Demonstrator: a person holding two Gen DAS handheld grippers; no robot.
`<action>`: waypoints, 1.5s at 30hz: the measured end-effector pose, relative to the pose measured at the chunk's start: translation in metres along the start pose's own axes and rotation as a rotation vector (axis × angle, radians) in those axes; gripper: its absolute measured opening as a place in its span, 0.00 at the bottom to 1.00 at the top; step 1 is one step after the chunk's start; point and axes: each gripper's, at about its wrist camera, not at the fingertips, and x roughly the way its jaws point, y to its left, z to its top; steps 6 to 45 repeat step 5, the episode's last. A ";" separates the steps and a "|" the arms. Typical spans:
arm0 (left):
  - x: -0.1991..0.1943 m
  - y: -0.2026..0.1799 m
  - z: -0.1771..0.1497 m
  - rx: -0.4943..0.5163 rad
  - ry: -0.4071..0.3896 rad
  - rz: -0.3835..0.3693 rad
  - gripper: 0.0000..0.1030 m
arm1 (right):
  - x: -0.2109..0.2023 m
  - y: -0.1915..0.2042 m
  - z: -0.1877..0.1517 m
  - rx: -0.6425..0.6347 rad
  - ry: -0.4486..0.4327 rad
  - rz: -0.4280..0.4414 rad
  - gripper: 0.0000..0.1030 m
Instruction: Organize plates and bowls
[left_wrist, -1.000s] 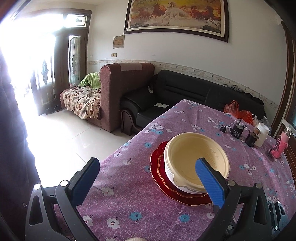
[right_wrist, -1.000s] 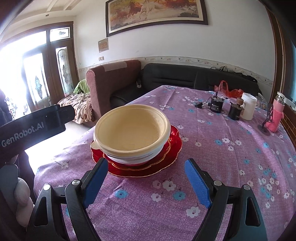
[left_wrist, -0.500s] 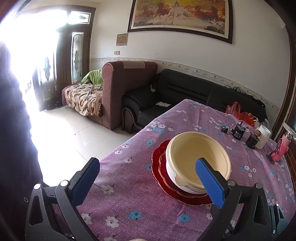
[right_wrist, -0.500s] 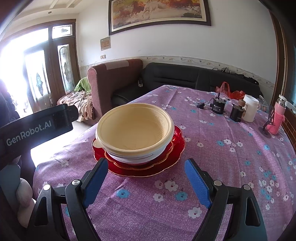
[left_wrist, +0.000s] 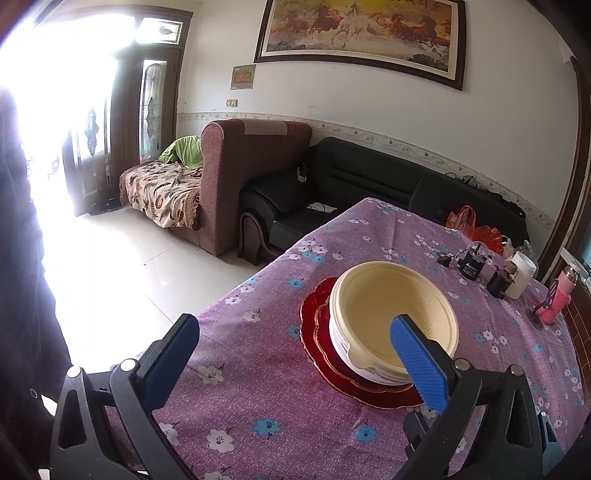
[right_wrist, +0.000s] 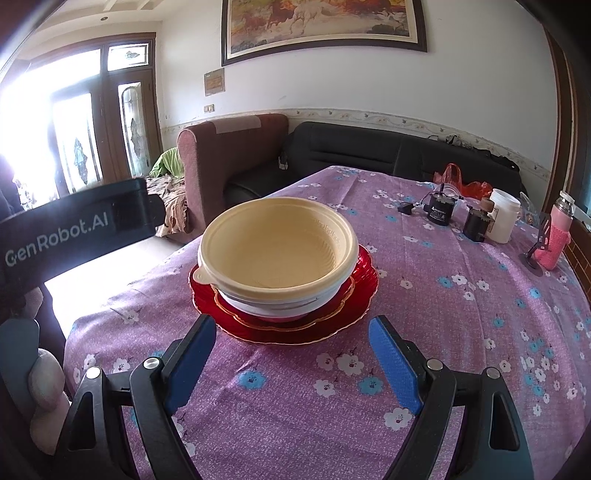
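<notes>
A cream bowl (right_wrist: 280, 247) sits nested in a white bowl (right_wrist: 273, 308), on stacked red plates (right_wrist: 354, 299) with a gold-edged one among them, on the purple flowered tablecloth (right_wrist: 443, 332). The stack also shows in the left wrist view, with the cream bowl (left_wrist: 384, 306) on the red plates (left_wrist: 314, 332). My right gripper (right_wrist: 291, 358) is open and empty, just in front of the stack. My left gripper (left_wrist: 295, 354) is open and empty, to the left of the stack and near the table's left edge. The left gripper's body (right_wrist: 74, 229) shows in the right wrist view.
At the far right of the table stand two small black devices (right_wrist: 439, 210), a white jar (right_wrist: 504, 214), a pink bottle (right_wrist: 557, 236) and a red bag (right_wrist: 458, 181). A brown armchair (left_wrist: 251, 177) and a black sofa (left_wrist: 369, 181) stand beyond the table. The table edge (left_wrist: 229, 291) drops off at left.
Both grippers have drifted slightly; the stack sits a little higher in the right wrist view. Both stay open and empty. The stack has not moved.
</notes>
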 end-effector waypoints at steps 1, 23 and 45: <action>0.000 0.002 0.000 -0.007 -0.003 0.000 1.00 | 0.000 0.001 0.000 -0.001 0.000 0.002 0.86; -0.002 0.000 -0.001 0.007 -0.005 0.011 1.00 | 0.001 0.001 -0.002 0.005 0.004 0.008 0.86; -0.002 0.000 -0.001 0.007 -0.005 0.011 1.00 | 0.001 0.001 -0.002 0.005 0.004 0.008 0.86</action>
